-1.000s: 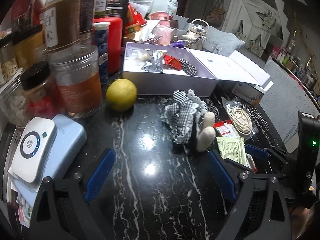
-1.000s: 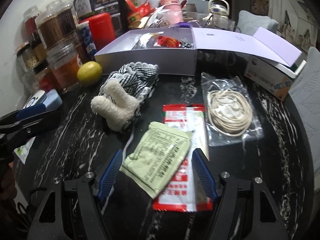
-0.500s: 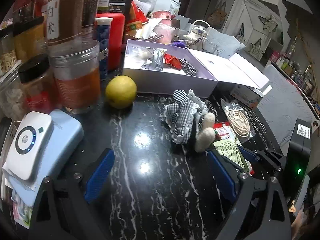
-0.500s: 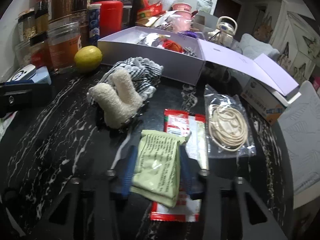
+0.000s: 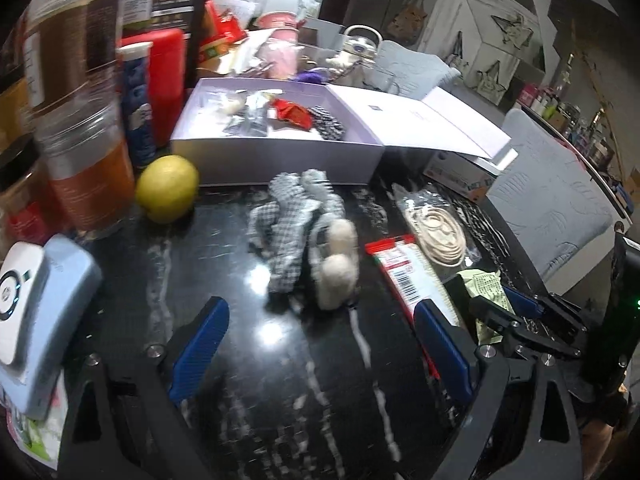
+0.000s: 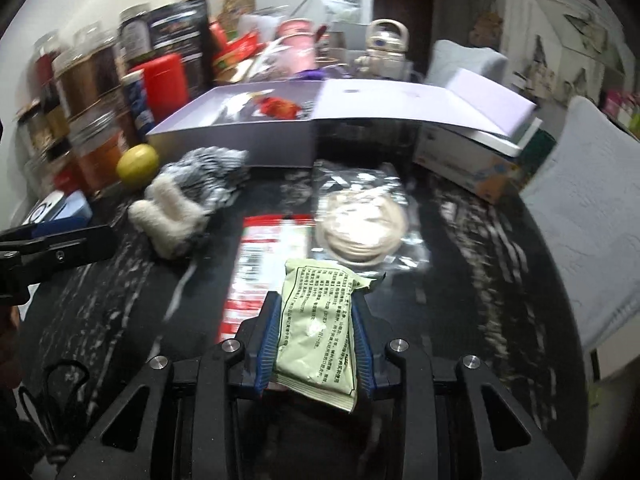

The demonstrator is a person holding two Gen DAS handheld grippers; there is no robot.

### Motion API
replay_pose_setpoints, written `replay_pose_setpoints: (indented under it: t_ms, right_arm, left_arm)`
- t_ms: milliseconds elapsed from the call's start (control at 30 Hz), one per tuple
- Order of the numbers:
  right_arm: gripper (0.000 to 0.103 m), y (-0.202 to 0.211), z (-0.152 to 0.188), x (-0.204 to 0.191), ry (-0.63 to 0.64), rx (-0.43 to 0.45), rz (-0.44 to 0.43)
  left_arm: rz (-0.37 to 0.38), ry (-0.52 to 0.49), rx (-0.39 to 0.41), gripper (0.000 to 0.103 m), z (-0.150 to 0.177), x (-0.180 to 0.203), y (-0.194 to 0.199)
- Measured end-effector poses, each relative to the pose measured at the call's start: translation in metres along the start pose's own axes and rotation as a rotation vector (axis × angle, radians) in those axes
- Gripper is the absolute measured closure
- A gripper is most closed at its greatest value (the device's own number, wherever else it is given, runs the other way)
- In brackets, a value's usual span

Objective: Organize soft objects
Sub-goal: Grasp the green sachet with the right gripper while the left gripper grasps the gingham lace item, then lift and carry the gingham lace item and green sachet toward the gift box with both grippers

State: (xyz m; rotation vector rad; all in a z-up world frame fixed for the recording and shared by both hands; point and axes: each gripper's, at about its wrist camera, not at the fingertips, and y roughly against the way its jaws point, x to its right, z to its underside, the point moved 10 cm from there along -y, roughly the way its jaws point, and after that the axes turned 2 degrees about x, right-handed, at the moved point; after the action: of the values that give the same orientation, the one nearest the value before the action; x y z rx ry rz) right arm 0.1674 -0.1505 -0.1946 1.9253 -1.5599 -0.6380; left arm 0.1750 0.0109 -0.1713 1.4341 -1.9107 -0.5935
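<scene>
My right gripper (image 6: 316,308) holds a pale green printed packet (image 6: 320,340) between its blue pads, and its jaws are still closing on it. The packet hangs just above a red and white sachet (image 6: 272,248) on the black marble table (image 6: 480,280). In the left wrist view the same packet (image 5: 486,284) shows at the right. My left gripper (image 5: 320,312) is open and holds nothing. A checked fabric item with fluffy cream ends (image 5: 300,232) lies just beyond its fingertips. Behind that stands an open lilac box (image 5: 280,164) with several small items inside.
A clear bag of coiled cord (image 6: 360,228) lies beside the sachet. A lemon (image 5: 166,188), tall jars (image 5: 84,160) and a red canister (image 5: 164,80) crowd the left. A white device on a blue case (image 5: 24,292) sits near left. Grey chairs (image 5: 552,208) border the right.
The right jaws closed on the green packet and raised it off the red sachet. The left gripper, still open, shifted so the checked item now sits centred ahead of it.
</scene>
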Motion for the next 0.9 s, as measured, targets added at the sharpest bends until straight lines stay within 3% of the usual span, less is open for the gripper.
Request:
replay_pose_setpoints:
  t_ms: [367, 600, 733, 800, 867, 900]
  right_arm:
    - [0.069, -0.001, 0.006, 0.033, -0.073, 0.013, -0.029]
    - [0.069, -0.007, 0.0, 0.037, -0.087, 0.022, -0.054]
    - [0.069, -0.011, -0.003, 0.035, -0.096, 0.021, -0.073]
    - [0.069, -0.011, -0.003, 0.034, -0.099, 0.021, -0.078]
    - [0.069, -0.01, -0.004, 0.033, -0.096, 0.022, -0.076]
    - [0.069, -0.009, -0.003, 0.032, -0.093, 0.023, -0.076]
  left_arm:
    - [-0.094, -0.048, -0.001, 0.008, -0.032, 0.001, -0.046]
    - [-0.118, -0.029, -0.05, 0.008, -0.042, -0.013, -0.084]
    - [-0.106, -0.036, -0.117, 0.009, -0.033, -0.011, -0.102]
    - [-0.095, -0.043, -0.111, 0.014, -0.033, -0.01, -0.105]
    - [-0.108, -0.064, -0.093, 0.041, -0.035, -0.009, -0.105]
    - [-0.101, -0.067, -0.092, 0.047, -0.036, -0.008, -0.105]
